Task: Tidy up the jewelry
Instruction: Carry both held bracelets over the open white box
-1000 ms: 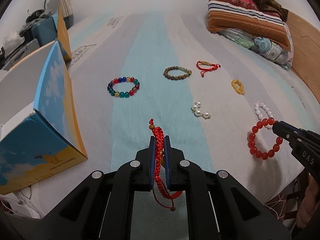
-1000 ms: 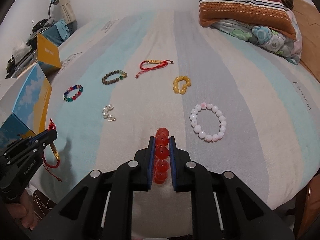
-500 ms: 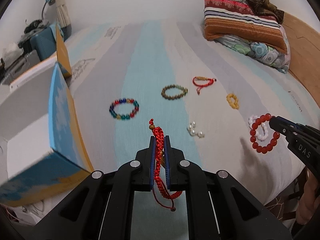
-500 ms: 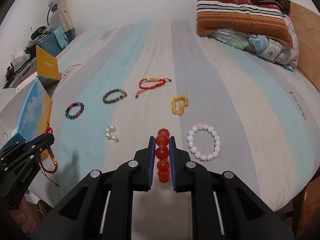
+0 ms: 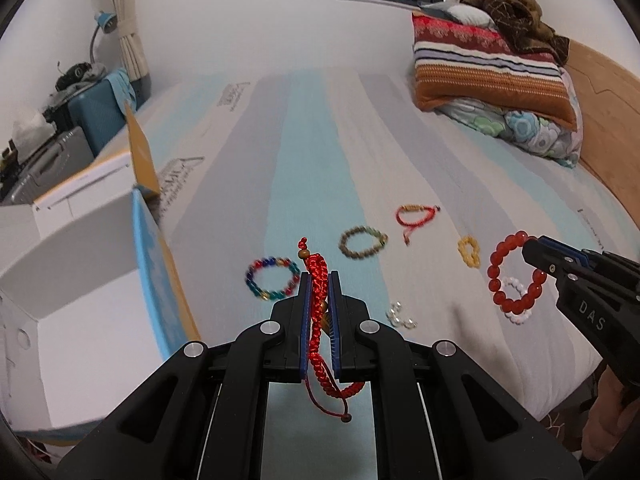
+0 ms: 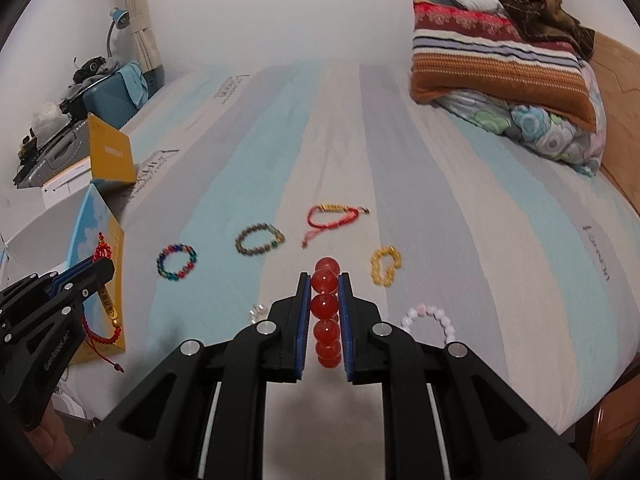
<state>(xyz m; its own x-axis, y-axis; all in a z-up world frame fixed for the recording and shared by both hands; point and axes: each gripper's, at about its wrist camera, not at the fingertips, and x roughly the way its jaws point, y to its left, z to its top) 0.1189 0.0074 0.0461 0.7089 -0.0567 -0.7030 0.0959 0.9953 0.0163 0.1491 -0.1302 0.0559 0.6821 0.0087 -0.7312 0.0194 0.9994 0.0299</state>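
My left gripper [image 5: 319,280] is shut on a red braided cord bracelet [image 5: 318,292] and holds it above the bed, right of an open blue and orange box [image 5: 80,280]. My right gripper [image 6: 325,280] is shut on a red bead bracelet [image 6: 326,306], which also shows in the left wrist view [image 5: 516,272]. On the bed lie a multicolour bead bracelet [image 6: 177,267], a brown bead bracelet [image 6: 259,239], a red cord bracelet [image 6: 332,216], a yellow bead bracelet [image 6: 385,266], a white bead bracelet [image 6: 430,318] and pearl earrings [image 5: 401,316].
Striped pillows and a blanket [image 6: 504,64] are piled at the bed's far right by a wooden headboard [image 5: 604,128]. A suitcase and clutter [image 5: 48,148] stand left of the bed behind the box.
Both grippers have risen with their bracelets, so the jewelry on the bed looks farther off. The left gripper has moved nearer the open box.
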